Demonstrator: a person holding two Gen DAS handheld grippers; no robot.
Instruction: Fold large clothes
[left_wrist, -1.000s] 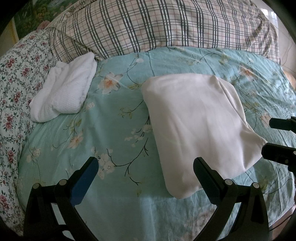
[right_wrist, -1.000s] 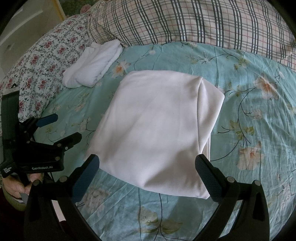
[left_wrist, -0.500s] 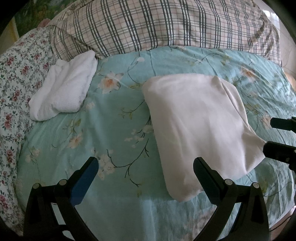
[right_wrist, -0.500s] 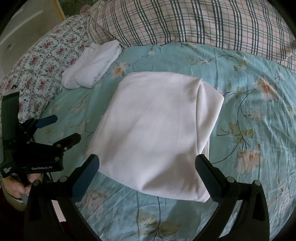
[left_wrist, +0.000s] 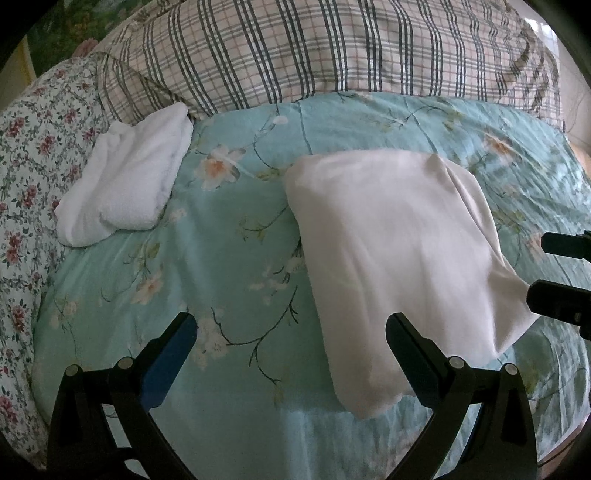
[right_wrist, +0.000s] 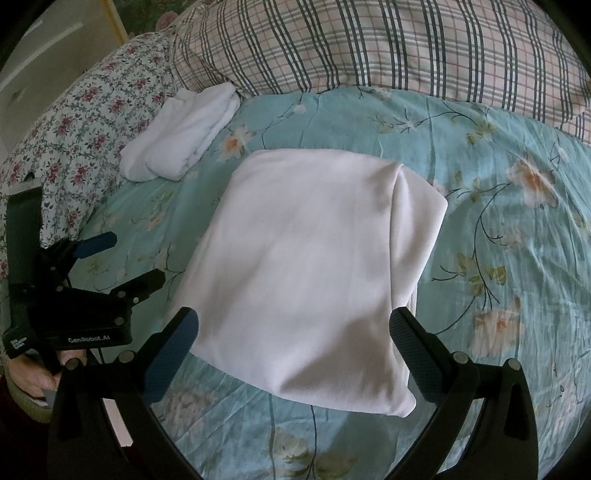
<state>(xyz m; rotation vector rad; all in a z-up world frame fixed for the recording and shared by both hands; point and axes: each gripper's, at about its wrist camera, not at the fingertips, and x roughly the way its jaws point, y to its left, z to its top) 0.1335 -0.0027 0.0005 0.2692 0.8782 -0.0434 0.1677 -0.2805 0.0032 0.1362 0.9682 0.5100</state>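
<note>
**Soft cloth, hard matt tongs**

The garment (right_wrist: 306, 266) was smooth, fine-knit pale cloth with a faint sheen. The towel (left_wrist: 125, 184) looked nubbly, a rough white terry. The sheet (left_wrist: 229, 266) was thin printed cotton, lightly creased; the pillow (left_wrist: 332, 48) wore a woven plaid. The left tongs (left_wrist: 291, 354) and right tongs (right_wrist: 295, 350) were matt black plastic with textured pads (right_wrist: 410, 339) and small metal screws.

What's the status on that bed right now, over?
Left hand-held gripper and right hand-held gripper open, holding nothing. Pale garment lies folded on the floral quilt. White towel sits apart, nothing blocking.
</note>
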